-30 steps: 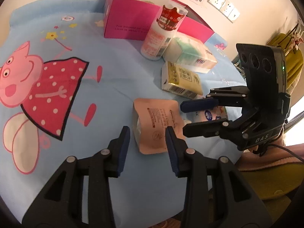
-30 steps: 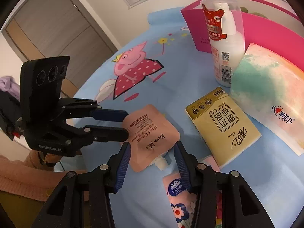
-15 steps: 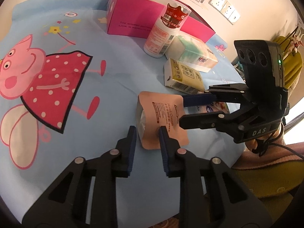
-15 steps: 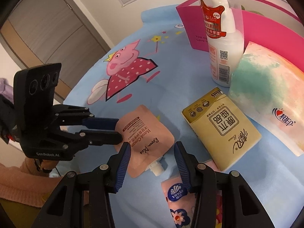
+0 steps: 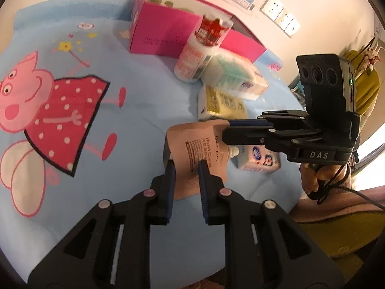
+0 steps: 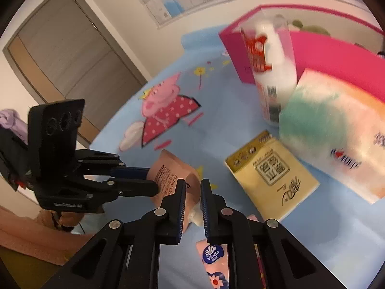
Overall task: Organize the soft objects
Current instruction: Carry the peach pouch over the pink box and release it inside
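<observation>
- Both your grippers clamp one peach hand-cream pouch [image 5: 202,144].
- Left gripper [image 5: 186,166] pinches its lower end.
- Right gripper [image 6: 192,190] has just closed near its spout.

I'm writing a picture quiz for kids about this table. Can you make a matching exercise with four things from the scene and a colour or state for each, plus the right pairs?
Things:
1. hand cream pouch
2. box
3. tissue pack
4. bottle

Colours or states:
A. stands upright by the box, red label
B. yellow, lies flat on the cloth
C. bright pink, open on top
D. peach, pinched by both the left gripper and the right gripper

Pairs: 1-D, 2-C, 3-B, 4-A
</observation>
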Motion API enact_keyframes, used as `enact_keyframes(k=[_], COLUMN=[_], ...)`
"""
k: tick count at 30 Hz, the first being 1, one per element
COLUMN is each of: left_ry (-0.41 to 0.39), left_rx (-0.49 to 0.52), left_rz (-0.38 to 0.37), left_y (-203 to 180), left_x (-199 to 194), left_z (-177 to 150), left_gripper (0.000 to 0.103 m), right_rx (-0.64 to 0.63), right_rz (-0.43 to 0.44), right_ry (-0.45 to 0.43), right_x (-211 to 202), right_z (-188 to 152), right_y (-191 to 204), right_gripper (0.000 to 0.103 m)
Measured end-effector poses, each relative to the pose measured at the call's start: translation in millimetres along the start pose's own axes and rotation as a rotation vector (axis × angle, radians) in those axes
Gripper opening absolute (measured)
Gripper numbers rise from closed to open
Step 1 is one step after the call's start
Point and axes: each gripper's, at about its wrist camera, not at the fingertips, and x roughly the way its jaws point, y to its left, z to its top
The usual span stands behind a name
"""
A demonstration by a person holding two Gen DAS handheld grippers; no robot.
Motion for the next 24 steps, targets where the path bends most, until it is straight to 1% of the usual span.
enact_keyframes(k=[3,8,13,17,20,24], left_ry=[-0.035,-0.132,-0.208,-0.269,-0.311,-0.333], left_rx=[0.02,0.063,0.114,0.159,0.199,0.227], left_rz=[0.0,0.006,0.036,0.059,0.094,0.115], left_y=[-7,-19,-32,-41,-51,-57], left_x=[-9,-33,-52,-66,-74,-72], left_z=[11,38,68,100,122,152], left_gripper=[0.021,0.021,0.021,0.021,0.021,0.021], right_rx=[-0.023,-0.077,-0.126,-0.169,-0.185,-0.18], right_rz=[0.004,-0.021,-0.042,-0.065,-0.077,-0.095], right_ry=[-0.042,-0.12,-0.199,-0.267,-0.313,-0.353], right_x=[-17,-42,-66,-86,-99,-111], right_z=[8,28,54,78,98,121], right_y=[3,13,19,22,21,10], right_gripper=[0.011,0.011,0.011,0.011,0.011,0.011])
